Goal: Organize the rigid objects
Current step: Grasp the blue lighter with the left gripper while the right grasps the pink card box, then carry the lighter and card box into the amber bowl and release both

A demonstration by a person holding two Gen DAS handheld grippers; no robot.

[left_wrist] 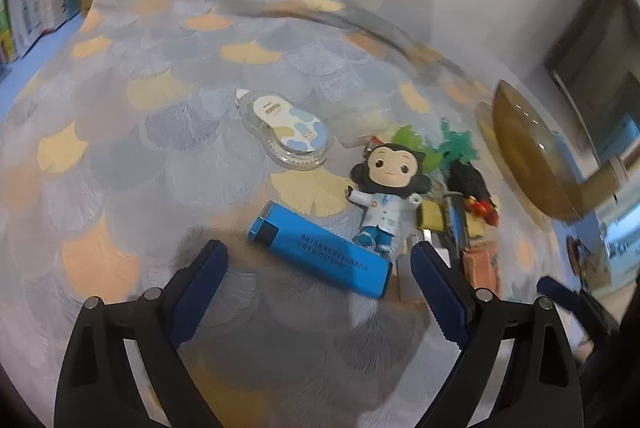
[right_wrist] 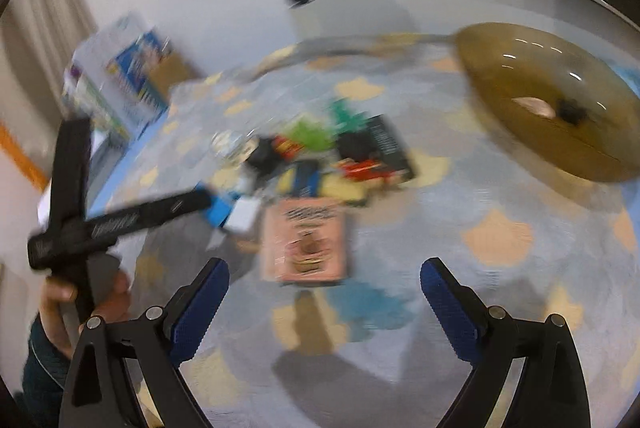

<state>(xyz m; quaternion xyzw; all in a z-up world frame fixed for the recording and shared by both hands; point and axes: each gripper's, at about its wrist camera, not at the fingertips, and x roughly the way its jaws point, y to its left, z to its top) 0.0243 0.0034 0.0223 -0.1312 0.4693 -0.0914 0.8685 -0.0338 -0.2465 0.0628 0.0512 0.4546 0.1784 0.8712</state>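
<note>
With both the left hand-held gripper (left_wrist: 318,260) and the right hand-held gripper (right_wrist: 324,278) wide and empty, the blue lighter (left_wrist: 320,248) lying on the worktop (left_wrist: 120,148) beside the monkey figurine (left_wrist: 386,192) appears light, stiff and slick; grip across its flat long sides.

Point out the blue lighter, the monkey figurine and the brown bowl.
blue lighter (left_wrist: 320,248): left wrist view, middle of its printed body.
monkey figurine (left_wrist: 390,168): left wrist view, on its face.
brown bowl (right_wrist: 548,100): right wrist view, on its inner wall.
</note>
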